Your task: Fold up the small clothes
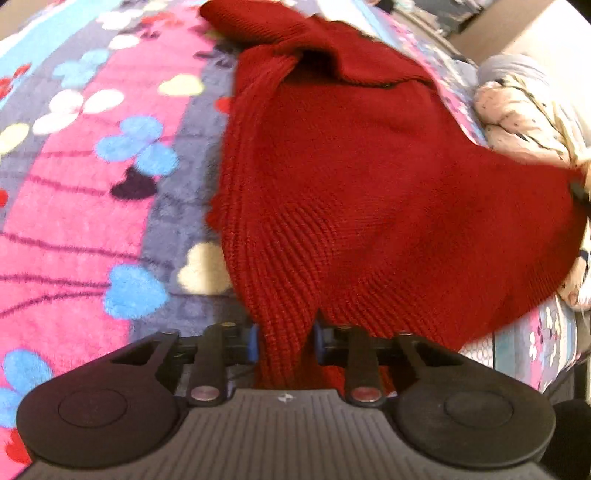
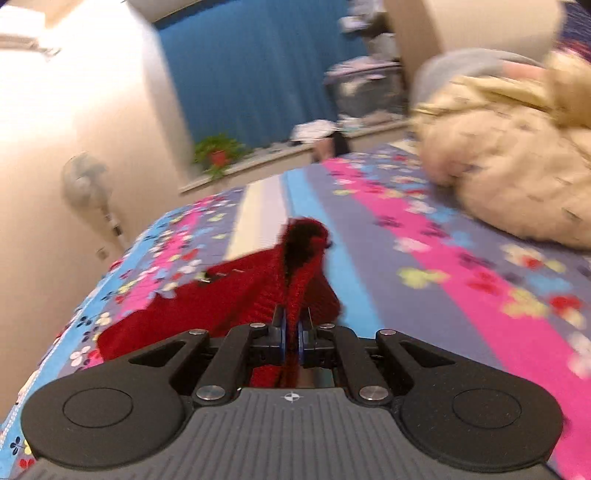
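Note:
A red knitted sweater (image 1: 354, 173) lies spread over a flowered blanket (image 1: 92, 155), with one edge pulled up toward the right of the left wrist view. My left gripper (image 1: 285, 339) is shut on the sweater's ribbed near edge, which bunches between the blue pads. In the right wrist view my right gripper (image 2: 291, 332) is shut on another raised fold of the red sweater (image 2: 236, 295), and the cloth rises in a peak just past the fingertips. The rest of the garment trails down to the left onto the blanket (image 2: 424, 280).
A heap of cream and grey clothes (image 2: 509, 173) sits at the right on the bed, also seen as a pale pile (image 1: 517, 122). Beyond the bed's far edge are a blue curtain (image 2: 258, 70), a potted plant (image 2: 218, 155), a standing fan (image 2: 85, 181) and a cardboard box (image 2: 469, 29).

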`<action>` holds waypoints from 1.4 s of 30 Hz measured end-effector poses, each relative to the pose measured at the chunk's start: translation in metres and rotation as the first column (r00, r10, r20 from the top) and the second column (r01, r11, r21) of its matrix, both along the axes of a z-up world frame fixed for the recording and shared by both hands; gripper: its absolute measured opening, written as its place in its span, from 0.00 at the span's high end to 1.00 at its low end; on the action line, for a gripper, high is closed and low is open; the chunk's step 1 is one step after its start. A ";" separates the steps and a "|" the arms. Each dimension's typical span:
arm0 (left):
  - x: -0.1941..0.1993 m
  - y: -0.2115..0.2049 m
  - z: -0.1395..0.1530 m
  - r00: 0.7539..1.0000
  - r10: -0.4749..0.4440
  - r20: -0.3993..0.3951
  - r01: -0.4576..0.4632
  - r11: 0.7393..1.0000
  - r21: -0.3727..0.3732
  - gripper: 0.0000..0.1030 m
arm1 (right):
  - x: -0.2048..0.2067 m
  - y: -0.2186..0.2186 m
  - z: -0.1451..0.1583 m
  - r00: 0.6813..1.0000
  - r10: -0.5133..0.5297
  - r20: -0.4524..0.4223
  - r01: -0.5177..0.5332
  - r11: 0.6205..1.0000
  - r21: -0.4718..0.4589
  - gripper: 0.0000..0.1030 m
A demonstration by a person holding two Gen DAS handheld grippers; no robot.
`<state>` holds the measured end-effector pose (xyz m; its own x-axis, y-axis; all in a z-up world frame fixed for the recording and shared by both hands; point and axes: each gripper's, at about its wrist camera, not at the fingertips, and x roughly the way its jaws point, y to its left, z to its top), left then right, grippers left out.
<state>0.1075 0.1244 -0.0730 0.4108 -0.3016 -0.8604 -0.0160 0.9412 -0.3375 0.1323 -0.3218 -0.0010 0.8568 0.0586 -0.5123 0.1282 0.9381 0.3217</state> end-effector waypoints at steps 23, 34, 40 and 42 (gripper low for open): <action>-0.053 0.037 0.040 0.998 0.033 0.044 -0.032 0.999 -0.016 0.43 | -0.149 -0.083 -0.042 0.878 -0.267 -0.397 0.290 0.957 -0.002 0.65; -0.032 0.045 0.011 0.992 0.112 -0.050 -0.113 0.993 -0.029 0.42 | -0.080 -0.081 -0.102 0.848 -0.020 -0.529 -0.004 0.999 -0.044 0.41; -0.025 0.018 0.005 1.000 0.026 -0.017 -0.025 0.996 0.084 0.63 | -0.079 -0.069 -0.109 0.850 0.053 -0.524 -0.114 0.990 -0.084 0.83; -0.025 0.013 0.006 1.000 0.003 0.001 -0.004 0.996 0.094 0.78 | -0.084 -0.066 -0.106 0.861 0.090 -0.500 -0.140 0.988 -0.063 0.90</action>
<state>0.0823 0.1374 -0.0672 0.4129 -0.2184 -0.8842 -0.0189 0.9686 -0.2480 0.0479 -0.3882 -0.1069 0.4798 0.0716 -0.8745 0.1359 0.9786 0.1546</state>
